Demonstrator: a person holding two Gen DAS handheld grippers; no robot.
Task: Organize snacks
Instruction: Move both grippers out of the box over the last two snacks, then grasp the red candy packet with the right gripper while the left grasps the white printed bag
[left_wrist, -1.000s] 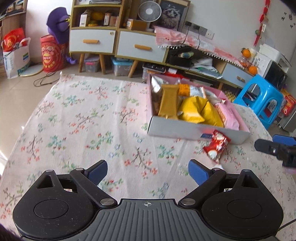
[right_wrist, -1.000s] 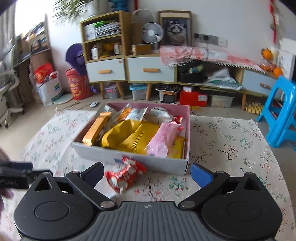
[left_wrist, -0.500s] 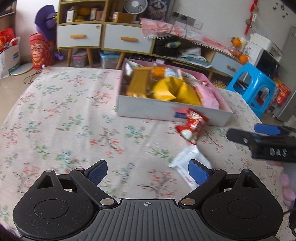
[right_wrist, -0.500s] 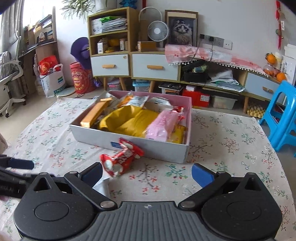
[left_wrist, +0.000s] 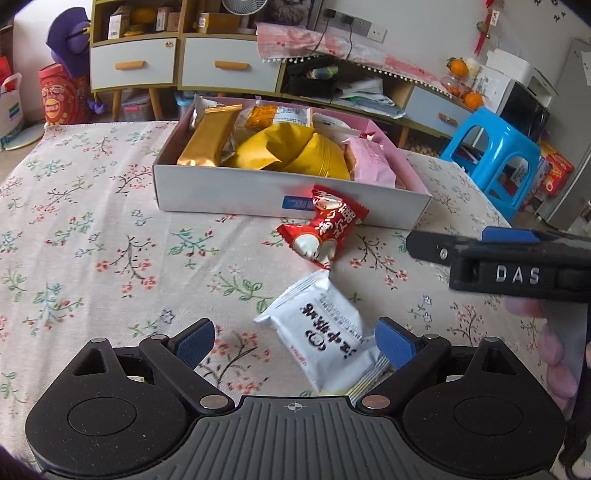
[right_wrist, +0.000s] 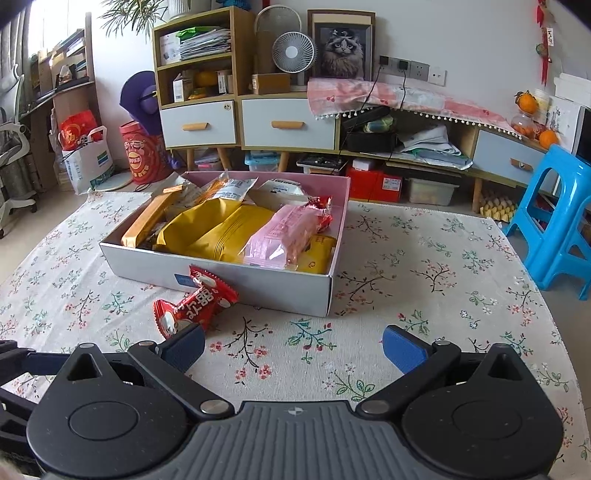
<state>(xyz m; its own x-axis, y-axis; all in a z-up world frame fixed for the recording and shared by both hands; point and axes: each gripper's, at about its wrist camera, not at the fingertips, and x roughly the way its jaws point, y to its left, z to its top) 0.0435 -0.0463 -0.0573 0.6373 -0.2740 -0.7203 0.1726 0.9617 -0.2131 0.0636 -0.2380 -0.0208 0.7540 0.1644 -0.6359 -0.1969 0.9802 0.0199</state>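
Note:
A white cardboard box (left_wrist: 229, 188) with a pink lining stands on the floral tablecloth, filled with gold, yellow and pink snack packs; it also shows in the right wrist view (right_wrist: 258, 286). A red snack packet (left_wrist: 323, 230) leans against its front wall, also in the right wrist view (right_wrist: 192, 308). A white snack packet (left_wrist: 325, 332) lies flat on the cloth between the fingers of my open left gripper (left_wrist: 293, 343), close to its right finger. My right gripper (right_wrist: 293, 347) is open and empty, with the red packet just beyond its left fingertip.
The right gripper shows side-on in the left wrist view (left_wrist: 517, 262). A blue plastic stool (right_wrist: 557, 218) stands beside the table's right edge. A low cabinet with drawers (right_wrist: 251, 122) lines the back wall. Bare tablecloth (left_wrist: 85, 236) lies left of the box.
My left gripper has moved right and forward toward the box, so the white packet has come between its fingers. My right gripper has drawn back a little from the box.

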